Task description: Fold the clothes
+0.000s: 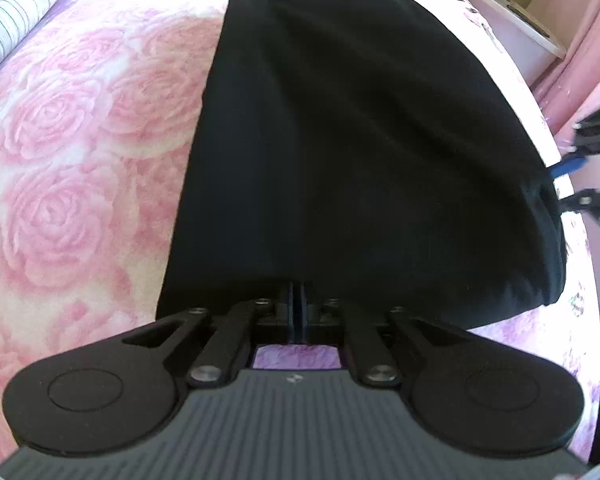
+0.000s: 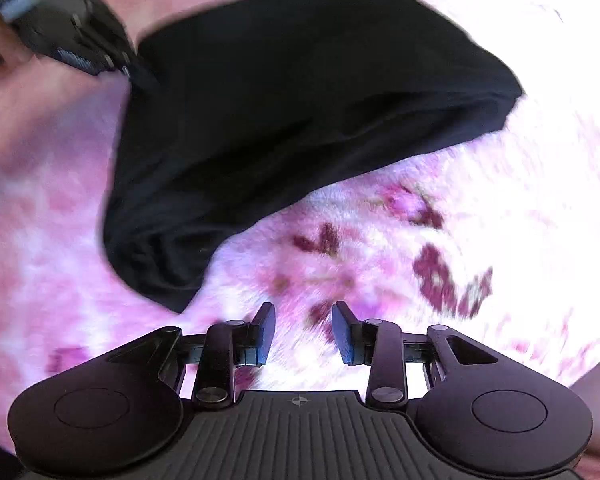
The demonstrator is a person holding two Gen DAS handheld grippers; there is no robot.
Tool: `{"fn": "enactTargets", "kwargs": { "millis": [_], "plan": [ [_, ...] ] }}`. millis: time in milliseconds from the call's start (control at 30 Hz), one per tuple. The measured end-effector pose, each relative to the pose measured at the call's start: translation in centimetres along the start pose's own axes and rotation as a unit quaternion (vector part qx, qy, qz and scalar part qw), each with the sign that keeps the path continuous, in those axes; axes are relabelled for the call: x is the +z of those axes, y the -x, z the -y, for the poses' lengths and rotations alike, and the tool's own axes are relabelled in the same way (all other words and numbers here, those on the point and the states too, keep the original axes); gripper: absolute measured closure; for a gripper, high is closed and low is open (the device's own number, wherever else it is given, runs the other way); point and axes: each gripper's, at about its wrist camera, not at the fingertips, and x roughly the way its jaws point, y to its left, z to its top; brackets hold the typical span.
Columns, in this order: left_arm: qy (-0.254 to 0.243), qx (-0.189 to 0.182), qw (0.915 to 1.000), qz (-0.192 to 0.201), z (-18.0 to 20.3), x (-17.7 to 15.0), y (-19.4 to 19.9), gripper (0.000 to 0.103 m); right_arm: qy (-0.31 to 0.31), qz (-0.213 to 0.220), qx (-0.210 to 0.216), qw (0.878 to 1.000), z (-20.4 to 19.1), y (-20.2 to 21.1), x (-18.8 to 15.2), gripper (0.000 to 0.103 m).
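Folded garment (image 1: 340,152) lies on bedspread (image 1: 80,160). L gripper (image 1: 299,300) at its near edge, R gripper (image 2: 303,326) just beside its right side. Pillow (image 1: 16,12) far left, behind.

You've got a bed with a pink rose blanket (image 1: 68,168); a folded black garment (image 1: 340,140) lies flat on it, striped bedding (image 1: 16,12) bunched at the far-left corner.

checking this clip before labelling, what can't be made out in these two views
- Type of black garment: left wrist view shows only a plain folded slab.
- What the left gripper pinches: its shut fingers meet at the cloth's near edge, and black on black hides any fold between them.
- Blanket print: motion blur in the right wrist view.
- Right gripper: open; the left wrist view's edge cuts it off.
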Motion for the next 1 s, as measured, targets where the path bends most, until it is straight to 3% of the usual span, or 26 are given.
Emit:
{"fn": "enactTargets", "kwargs": {
  "millis": [167,267,367,400,467,567,767,867,1000],
  "plan": [
    [0.000,-0.010,0.9989,0.046,0.2,2.8,1.4,0.094,-0.011,0.111,0.000,0.994,-0.6,4.5,2.4,0.067],
    [-0.023,-0.011,0.9987,0.044,0.1,4.3,0.2,0.094,0.059,0.154,0.034,0.986,-3.6,3.6,5.5,0.067],
    [-0.031,-0.001,0.9991,0.028,-1.0,5.5,-2.4,0.092,0.137,0.146,0.042,0.979,-6.6,-0.1,8.3,0.067],
    [-0.031,0.001,0.9992,0.024,-1.4,5.4,-3.1,0.098,0.159,0.138,0.041,0.977,-7.4,-1.5,9.0,0.067],
    [-0.029,-0.004,0.9993,0.022,-2.2,5.0,-3.7,0.100,0.172,0.083,-0.001,0.982,-7.5,-4.5,8.9,0.067],
    [-0.032,-0.021,0.9990,0.025,-3.2,4.7,-3.8,0.100,0.129,0.067,-0.011,0.989,-4.2,-4.8,6.8,0.067],
    [-0.014,-0.022,0.9994,0.024,-3.3,4.6,-3.5,0.100,0.059,0.054,0.019,0.997,-1.6,-2.6,3.6,0.067],
    [-0.032,-0.016,0.9990,0.026,-1.9,4.3,-2.3,0.096,0.025,0.057,0.021,0.998,-0.8,-0.9,3.3,0.067],
    [-0.062,-0.042,0.9962,0.045,1.1,2.2,0.5,0.093,-0.055,0.087,0.021,0.994,-1.8,2.4,1.3,0.067]
  ]
}}
